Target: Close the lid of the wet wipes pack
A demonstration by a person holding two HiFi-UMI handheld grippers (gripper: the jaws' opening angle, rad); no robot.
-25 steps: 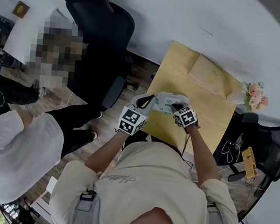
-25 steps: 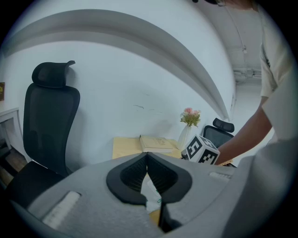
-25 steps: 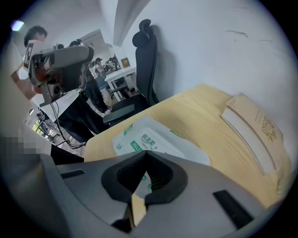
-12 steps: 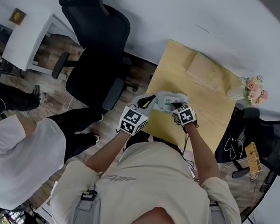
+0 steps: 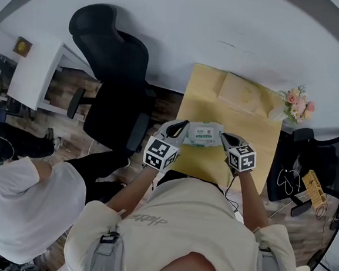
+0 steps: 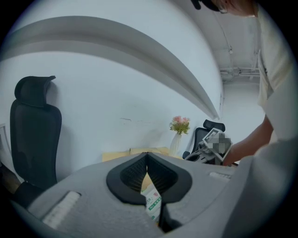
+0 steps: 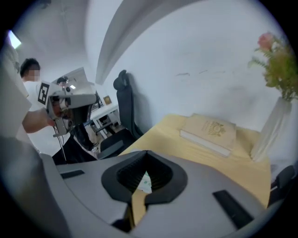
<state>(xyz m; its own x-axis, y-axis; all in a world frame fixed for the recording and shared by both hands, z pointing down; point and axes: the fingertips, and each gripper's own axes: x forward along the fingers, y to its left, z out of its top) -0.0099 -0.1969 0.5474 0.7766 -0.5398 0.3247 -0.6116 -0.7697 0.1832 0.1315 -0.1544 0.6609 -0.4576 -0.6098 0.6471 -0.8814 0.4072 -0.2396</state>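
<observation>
Two claws on one wet wipes pack [image 5: 205, 134]

Pack: white with a green label. It lies flat near the front middle of the yellow desk [image 5: 203, 99], long side running left to right in front of the person. Lid state is too small to read from the head view.

Left claw [image 5: 182, 126]: at the pack's left end. Its own view shows the jaws drawn together with the tips meeting. The pack's printed edge is pinched in the slit between the pads, so it has hold of the pack.

Right claw [image 5: 224, 137]: at the pack's right end, touching it. Its own view shows the jaws likewise together at the tips. A white-green corner of the pack sits in the narrow gap between the pads, with bare desk showing below it.

Marker cubes on both claws face up toward the head camera.

Surroundings:
- Closed tan book [image 5: 244, 92] on the far side of the desk, well apart from the pack.
- Vase of pink flowers [image 5: 295, 104] at the far right corner.
- Black office chair [image 5: 113, 68] off the desk's left side.
- Person in a white top [image 5: 25, 205] at lower left.
</observation>
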